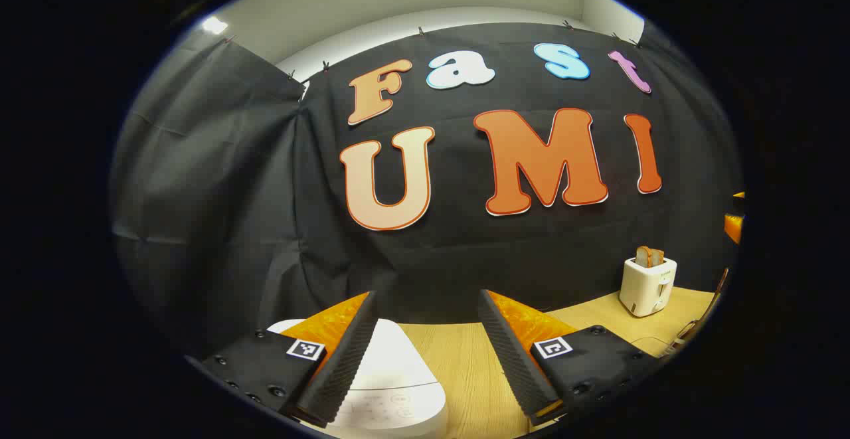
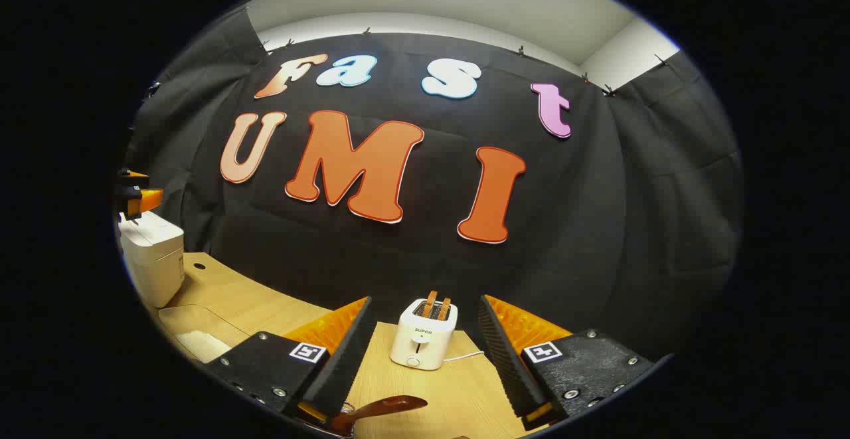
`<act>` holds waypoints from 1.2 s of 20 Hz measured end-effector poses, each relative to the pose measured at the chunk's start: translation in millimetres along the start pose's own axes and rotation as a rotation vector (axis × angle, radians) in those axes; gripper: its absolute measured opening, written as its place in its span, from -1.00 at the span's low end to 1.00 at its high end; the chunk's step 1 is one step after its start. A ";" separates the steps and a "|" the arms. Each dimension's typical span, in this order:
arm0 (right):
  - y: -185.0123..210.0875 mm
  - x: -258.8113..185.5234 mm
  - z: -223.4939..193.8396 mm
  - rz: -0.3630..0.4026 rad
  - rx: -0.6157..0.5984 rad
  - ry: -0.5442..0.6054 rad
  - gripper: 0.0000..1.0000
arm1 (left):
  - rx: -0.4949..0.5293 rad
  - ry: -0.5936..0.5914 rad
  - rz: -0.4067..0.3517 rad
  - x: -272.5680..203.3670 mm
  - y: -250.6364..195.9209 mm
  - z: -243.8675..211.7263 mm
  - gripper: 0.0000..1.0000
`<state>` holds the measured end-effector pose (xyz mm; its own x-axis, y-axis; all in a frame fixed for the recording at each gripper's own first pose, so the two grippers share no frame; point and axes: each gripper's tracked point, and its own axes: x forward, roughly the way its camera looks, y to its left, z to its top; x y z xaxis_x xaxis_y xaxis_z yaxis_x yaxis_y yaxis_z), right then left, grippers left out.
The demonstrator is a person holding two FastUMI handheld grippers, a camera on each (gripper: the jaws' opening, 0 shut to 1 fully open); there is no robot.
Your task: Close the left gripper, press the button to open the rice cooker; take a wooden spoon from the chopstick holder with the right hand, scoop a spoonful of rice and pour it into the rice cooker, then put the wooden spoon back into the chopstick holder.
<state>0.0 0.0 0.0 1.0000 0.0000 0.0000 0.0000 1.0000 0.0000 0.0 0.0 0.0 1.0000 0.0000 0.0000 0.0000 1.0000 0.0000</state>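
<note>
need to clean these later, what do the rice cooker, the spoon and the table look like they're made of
Rice cooker: smooth white casing with a soft sheen, probably plastic.
Spoon: reddish-brown and glossy, likely varnished wood.
Table: pale yellow with fine straight grain lines, wood or a wood-look laminate; cannot tell which.

- A black cloth wall (image 2: pixel 597 226) is hung by clips along its top edge.
- A white wall (image 1: pixel 412 0) is seen above it, toward 12 o'clock.
- A ceiling light (image 1: pixel 214 25) is lit at 10 o'clock.
- A light wooden table (image 2: pixel 458 386) is seen at 6 o'clock.
</note>
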 end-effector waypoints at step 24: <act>-15.3 5.6 -36.3 -0.029 0.035 0.094 0.85 | -0.010 0.015 -0.007 0.9 -1.2 -2.7 0.89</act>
<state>5.6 -15.3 -36.3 0.9951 -0.0274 -0.0948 0.0307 0.9990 0.0335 0.9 -1.2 -2.7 0.9999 -0.0069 -0.0150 0.0068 0.9999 -0.0104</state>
